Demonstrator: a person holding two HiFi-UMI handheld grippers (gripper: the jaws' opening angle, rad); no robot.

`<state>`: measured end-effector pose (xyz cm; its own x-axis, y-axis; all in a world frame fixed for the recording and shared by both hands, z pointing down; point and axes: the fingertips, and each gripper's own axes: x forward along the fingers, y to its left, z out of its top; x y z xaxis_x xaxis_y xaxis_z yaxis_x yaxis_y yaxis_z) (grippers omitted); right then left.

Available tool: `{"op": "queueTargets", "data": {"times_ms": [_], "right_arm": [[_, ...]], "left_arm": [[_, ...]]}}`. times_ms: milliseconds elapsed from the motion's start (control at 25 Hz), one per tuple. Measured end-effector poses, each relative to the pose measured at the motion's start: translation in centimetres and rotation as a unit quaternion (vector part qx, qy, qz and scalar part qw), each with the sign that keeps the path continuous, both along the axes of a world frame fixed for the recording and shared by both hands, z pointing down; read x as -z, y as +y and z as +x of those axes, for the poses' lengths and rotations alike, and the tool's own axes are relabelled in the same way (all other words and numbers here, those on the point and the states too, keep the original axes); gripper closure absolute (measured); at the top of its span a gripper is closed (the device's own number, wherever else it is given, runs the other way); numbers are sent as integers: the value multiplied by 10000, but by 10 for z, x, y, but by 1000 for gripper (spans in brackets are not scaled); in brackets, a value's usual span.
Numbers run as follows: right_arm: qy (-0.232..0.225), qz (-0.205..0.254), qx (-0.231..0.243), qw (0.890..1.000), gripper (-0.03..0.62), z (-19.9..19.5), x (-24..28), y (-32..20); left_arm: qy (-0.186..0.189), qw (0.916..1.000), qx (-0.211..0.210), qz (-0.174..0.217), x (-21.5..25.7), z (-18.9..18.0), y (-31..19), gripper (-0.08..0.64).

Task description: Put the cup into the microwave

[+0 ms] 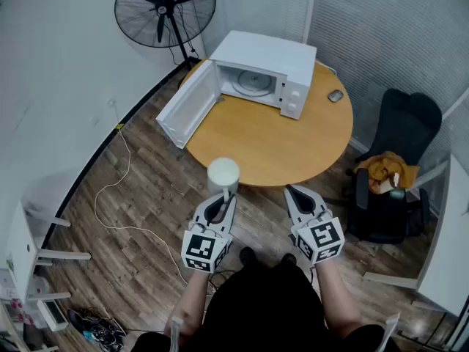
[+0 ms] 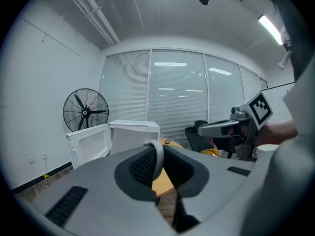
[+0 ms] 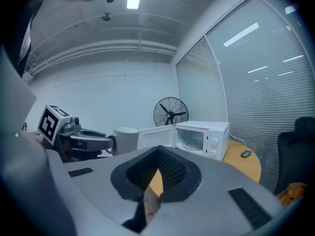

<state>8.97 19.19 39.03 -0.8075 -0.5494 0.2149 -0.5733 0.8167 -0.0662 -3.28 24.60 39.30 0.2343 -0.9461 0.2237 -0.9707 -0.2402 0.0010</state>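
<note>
A white microwave (image 1: 267,75) stands at the far side of a round wooden table (image 1: 271,141), its door (image 1: 189,103) swung wide open to the left and its cavity empty. My left gripper (image 1: 223,196) holds a white cup (image 1: 223,175) upright by its handle, just over the table's near edge. In the left gripper view the thin handle (image 2: 158,159) sits clamped between the jaws. My right gripper (image 1: 291,191) hovers beside it at the table's near edge, shut on nothing. The right gripper view shows the cup (image 3: 126,139) to the left and the microwave (image 3: 204,137) ahead.
A small dark object (image 1: 335,95) lies on the table right of the microwave. A black chair (image 1: 388,174) with an orange cloth stands to the right. A floor fan (image 1: 164,7) is behind the microwave. A white cable (image 1: 117,196) trails over the wood floor at left.
</note>
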Motion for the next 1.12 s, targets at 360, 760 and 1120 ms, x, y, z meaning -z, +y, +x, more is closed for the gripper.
{"op": "queueTargets", "data": {"times_ms": [360,760,1120], "right_arm": [[0,57,15,10000,586,-11,3,0],[30,-173,-29,9998,583,-17,-11,7],[78,-366,53,9993,583,-16,-32,-26]], "left_arm": [[32,9999,-104,5,0,-2,0,528],[36,9997,-219,-94,-12,-8,-2,529],[90,9995,-196,-234,-32,-5,-31,529]]}}
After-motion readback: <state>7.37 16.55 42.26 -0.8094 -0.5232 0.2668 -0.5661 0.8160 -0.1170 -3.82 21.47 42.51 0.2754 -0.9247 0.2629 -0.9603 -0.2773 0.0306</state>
